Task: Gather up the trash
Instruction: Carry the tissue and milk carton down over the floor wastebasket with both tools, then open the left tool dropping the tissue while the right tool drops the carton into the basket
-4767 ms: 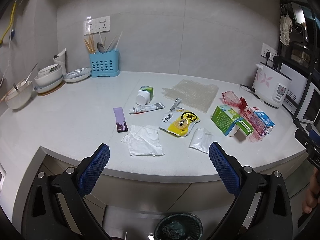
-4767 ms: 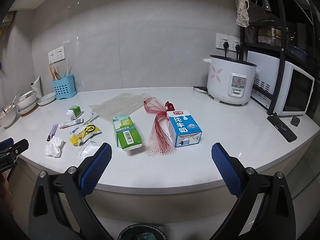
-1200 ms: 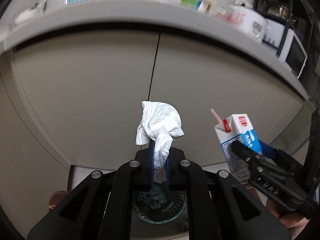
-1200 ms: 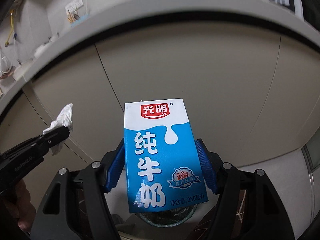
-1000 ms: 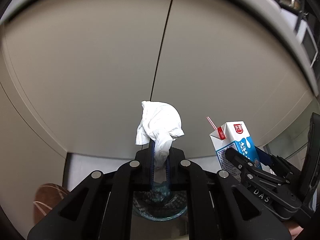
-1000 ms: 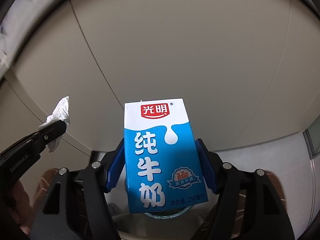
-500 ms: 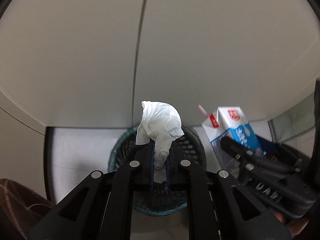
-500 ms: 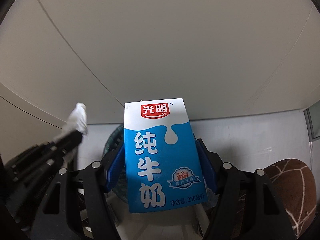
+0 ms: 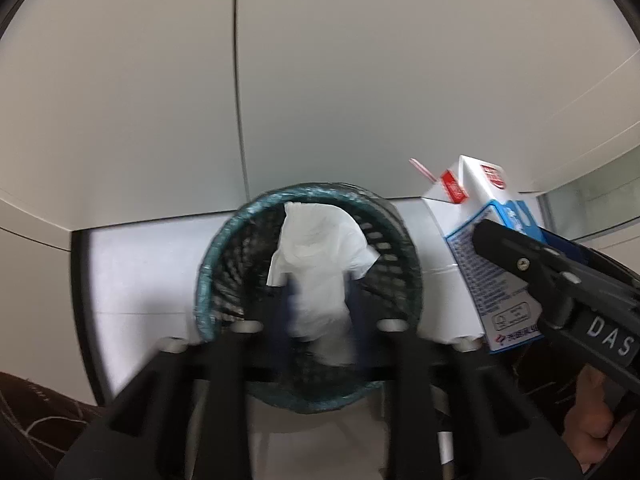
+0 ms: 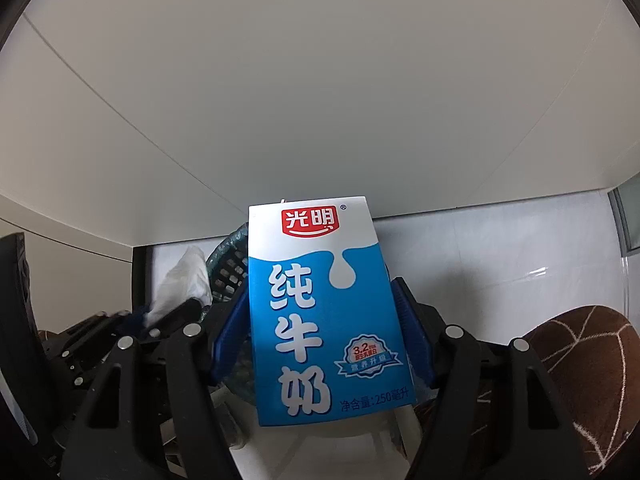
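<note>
The left gripper (image 9: 318, 300) jaws have just been opening, the tissue (image 9: 320, 256) sitting loose between them over the bin (image 9: 208, 272). The right gripper (image 10: 320, 320) is clamping the milk carton (image 10: 324, 304) just beside the bin's rim.

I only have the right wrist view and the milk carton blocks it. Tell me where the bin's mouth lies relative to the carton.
Observer: In the left wrist view the milk carton shows right of the bin rim, not across its mouth.
Operator: Report the tissue.
Observer: The tissue hangs over the bin's mouth between the left gripper's fingers, whose jaws have just been opening.
Operator: Check the carton's top.
Observer: A red-striped straw sticks out of it.
</note>
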The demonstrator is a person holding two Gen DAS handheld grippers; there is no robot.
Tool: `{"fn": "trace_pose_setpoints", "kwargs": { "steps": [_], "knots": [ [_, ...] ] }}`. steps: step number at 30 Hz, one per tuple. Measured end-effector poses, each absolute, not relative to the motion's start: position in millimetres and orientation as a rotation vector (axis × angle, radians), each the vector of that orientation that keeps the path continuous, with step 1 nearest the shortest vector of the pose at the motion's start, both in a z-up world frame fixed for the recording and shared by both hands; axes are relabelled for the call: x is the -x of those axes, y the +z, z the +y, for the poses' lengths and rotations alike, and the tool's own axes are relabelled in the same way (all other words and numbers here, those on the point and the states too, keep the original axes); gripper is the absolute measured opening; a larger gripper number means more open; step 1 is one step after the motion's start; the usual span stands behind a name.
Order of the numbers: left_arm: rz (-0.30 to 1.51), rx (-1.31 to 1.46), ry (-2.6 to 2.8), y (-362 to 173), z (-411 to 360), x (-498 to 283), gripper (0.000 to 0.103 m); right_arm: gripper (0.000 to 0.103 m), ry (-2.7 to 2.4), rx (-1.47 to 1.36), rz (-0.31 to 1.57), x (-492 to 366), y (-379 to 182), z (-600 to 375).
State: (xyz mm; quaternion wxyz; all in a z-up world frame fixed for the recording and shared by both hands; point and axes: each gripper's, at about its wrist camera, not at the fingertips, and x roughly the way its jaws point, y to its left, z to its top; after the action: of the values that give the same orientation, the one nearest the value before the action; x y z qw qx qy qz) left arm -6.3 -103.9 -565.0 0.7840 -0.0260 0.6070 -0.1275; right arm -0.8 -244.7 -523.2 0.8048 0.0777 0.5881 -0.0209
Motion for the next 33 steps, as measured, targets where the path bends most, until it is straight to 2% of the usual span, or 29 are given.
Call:
{"fn": "trace_pose_setpoints", "kwargs": {
  "steps": [2,4,18,22,29,33],
  "knots": [
    [1.311,0.067,-0.277,-565,-103,6,0.045,0.065,-0.046,-0.187,1.275,0,-528,-249],
    [1.302,0.06,-0.268,-558,-105,8,0.056,0.065,-0.049,-0.196,1.282,-3,-528,-258],
    [1.237,0.065,-0.091,-536,-76,-2,0.092,0.065,0.039,-0.16,1.289,-17,-540,-261],
    [1.229,0.043,-0.057,-533,-67,-3,0.096,0.065,0.064,-0.142,1.302,-20,-544,-256],
    [1.248,0.06,-0.019,-538,-53,-7,0.097,0.067,0.071,-0.141,1.315,-18,-549,-252],
    [1.249,0.068,-0.008,-537,-50,-7,0.097,0.076,0.067,-0.142,1.316,-17,-550,-251]
  ]
}}
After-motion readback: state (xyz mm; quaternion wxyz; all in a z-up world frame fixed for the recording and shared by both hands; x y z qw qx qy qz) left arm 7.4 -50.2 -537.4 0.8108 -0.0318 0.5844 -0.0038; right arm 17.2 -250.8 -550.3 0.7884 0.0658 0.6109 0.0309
